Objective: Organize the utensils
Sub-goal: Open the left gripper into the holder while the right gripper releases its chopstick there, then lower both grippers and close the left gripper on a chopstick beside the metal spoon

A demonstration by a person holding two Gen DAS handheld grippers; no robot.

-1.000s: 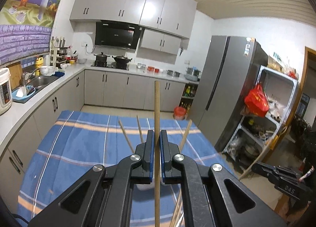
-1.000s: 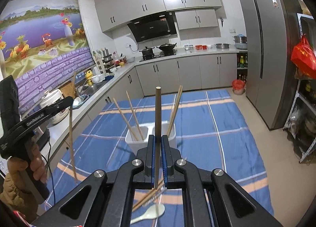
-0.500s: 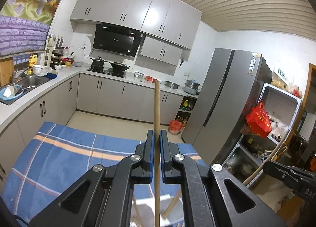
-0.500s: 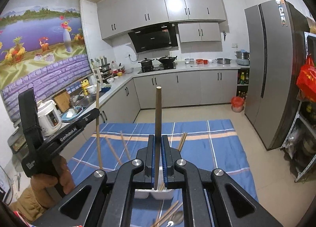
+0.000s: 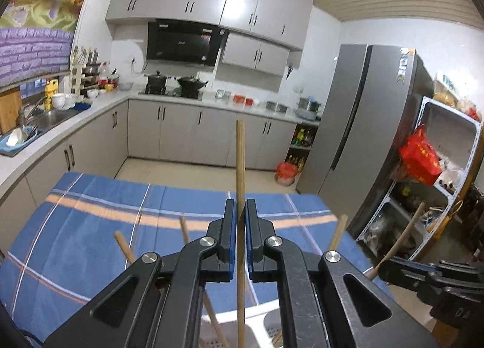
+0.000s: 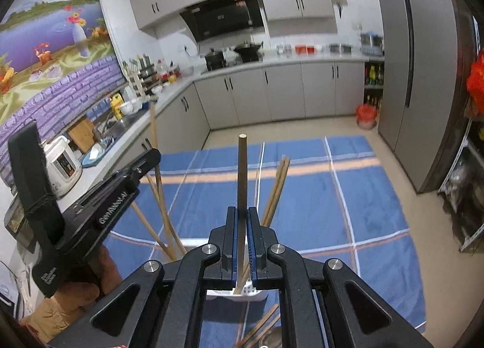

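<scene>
My left gripper [image 5: 238,212] is shut on a wooden chopstick [image 5: 240,160] that stands upright, its lower end over the white utensil holder [image 5: 239,316]. My right gripper [image 6: 241,221] is shut on another wooden chopstick [image 6: 242,172], also upright, above the same white holder [image 6: 236,295]. Several chopsticks [image 6: 275,190] lean in the holder. The left gripper shows in the right wrist view [image 6: 121,187] at the left, the right gripper in the left wrist view [image 5: 390,266] at the right.
The holder stands on a table with a blue striped cloth [image 6: 363,212]. More chopsticks and a spoon [image 6: 260,333] lie on the cloth near me. Kitchen counters [image 5: 75,124], a fridge [image 5: 357,124] and a shelf rack [image 5: 438,181] surround the table.
Both grippers have come lower and closer over the holder, each still holding its chopstick upright. The left gripper now stands close beside the right one.
</scene>
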